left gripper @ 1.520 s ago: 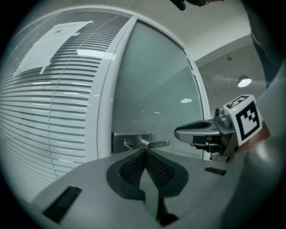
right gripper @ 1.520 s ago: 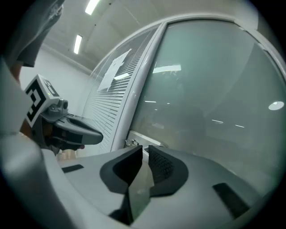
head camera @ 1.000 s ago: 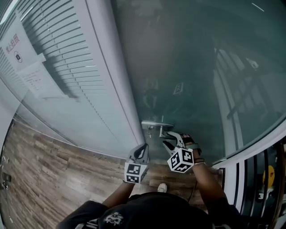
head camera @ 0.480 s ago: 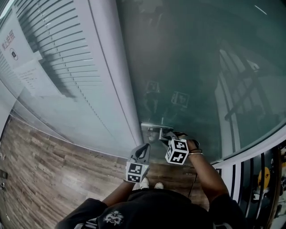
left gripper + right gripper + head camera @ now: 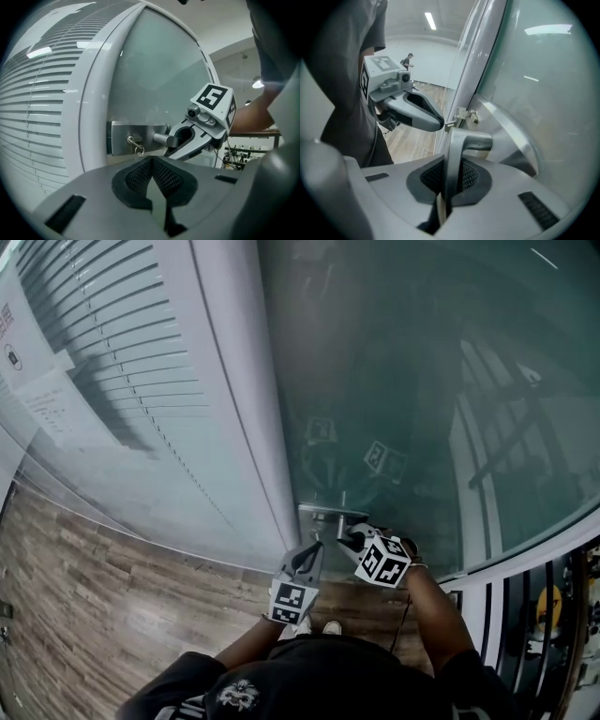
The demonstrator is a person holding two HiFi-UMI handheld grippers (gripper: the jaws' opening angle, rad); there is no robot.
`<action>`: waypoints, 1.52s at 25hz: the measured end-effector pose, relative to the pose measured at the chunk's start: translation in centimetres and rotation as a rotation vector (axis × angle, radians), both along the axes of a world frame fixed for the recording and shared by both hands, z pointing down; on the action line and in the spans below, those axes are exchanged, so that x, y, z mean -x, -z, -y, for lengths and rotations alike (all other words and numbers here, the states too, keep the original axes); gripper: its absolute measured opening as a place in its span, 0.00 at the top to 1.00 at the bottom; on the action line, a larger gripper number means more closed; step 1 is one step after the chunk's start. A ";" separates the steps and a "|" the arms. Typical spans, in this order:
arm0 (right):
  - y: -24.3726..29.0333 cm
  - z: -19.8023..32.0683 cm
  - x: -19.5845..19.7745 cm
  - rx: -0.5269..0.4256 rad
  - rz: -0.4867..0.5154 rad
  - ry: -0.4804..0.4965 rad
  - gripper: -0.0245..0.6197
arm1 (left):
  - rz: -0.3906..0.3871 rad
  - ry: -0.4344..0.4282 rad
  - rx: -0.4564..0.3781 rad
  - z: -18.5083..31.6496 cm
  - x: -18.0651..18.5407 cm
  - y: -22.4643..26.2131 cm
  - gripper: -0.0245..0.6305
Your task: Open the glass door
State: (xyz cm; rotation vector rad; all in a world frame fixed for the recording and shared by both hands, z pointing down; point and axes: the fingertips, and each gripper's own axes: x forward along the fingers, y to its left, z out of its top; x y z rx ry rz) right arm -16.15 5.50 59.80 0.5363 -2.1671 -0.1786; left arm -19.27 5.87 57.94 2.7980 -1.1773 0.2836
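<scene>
Right fingers: I clamp the handle between them, ready to press it down and unlatch the door.
Left fingers: closed on nothing, held just beside, out of my way.

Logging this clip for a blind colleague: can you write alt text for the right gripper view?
The right gripper is shut on the metal door handle of the glass door. The left gripper, jaws together, hangs empty at upper left, above wood floor.
</scene>
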 end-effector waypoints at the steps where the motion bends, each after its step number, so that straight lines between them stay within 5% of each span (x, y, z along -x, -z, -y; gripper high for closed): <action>1: 0.1 0.2 0.3 -0.013 0.056 0.001 0.93 | 0.000 0.000 0.001 0.1 0.0 -0.1 0.95; 5: 0.4 0.6 1.4 -0.072 0.358 -0.008 0.93 | 0.013 -0.005 0.011 0.1 0.1 -0.9 0.95; 7: 0.4 0.6 1.5 -0.073 0.417 -0.001 0.93 | 0.020 -0.008 0.017 0.0 0.0 -1.2 0.95; 38: 0.8 13.9 -2.4 -0.089 0.375 -0.162 0.93 | -0.013 -0.027 -0.076 7.4 -3.4 2.5 0.95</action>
